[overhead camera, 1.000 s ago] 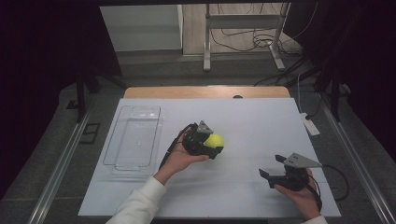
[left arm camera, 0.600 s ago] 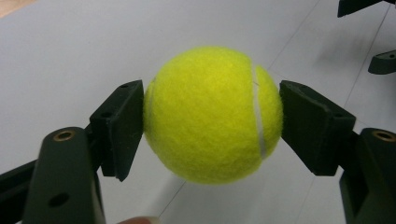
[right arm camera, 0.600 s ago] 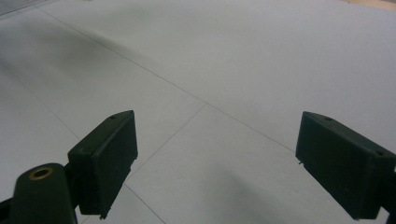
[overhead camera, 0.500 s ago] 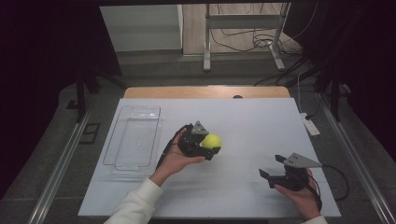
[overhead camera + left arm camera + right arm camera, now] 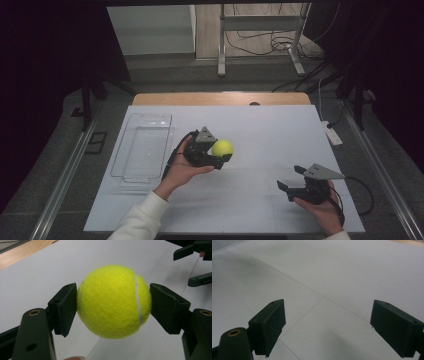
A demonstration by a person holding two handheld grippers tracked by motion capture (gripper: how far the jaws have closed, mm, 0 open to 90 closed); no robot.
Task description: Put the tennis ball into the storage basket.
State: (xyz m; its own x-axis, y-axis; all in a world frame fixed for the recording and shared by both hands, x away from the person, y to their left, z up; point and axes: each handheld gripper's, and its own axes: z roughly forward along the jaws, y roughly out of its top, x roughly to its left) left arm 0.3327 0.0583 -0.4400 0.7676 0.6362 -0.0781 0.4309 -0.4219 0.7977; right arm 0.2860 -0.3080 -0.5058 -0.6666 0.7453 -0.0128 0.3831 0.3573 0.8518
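Note:
A yellow-green tennis ball (image 5: 222, 148) is held above the white table (image 5: 260, 125) near its middle, with my left gripper (image 5: 220, 152) shut on it. In the left gripper view the ball (image 5: 113, 301) is pressed between both black pads, and its shadow lies on the table below. My right gripper (image 5: 292, 178) rests low at the front right of the table, jaws wide open with nothing between them. The right gripper view looks between its open fingers (image 5: 268, 322) onto bare white tabletop. The right gripper's jaws also appear at the top right of the left gripper view.
A clear plastic tray (image 5: 145, 147) lies empty on the left side of the table. A white power strip (image 5: 332, 133) sits at the right edge. A wooden strip (image 5: 220, 98) borders the far edge, with metal stand legs on the floor beyond.
My left gripper has carried the ball a little up and toward the far side. The right gripper has stayed in place.

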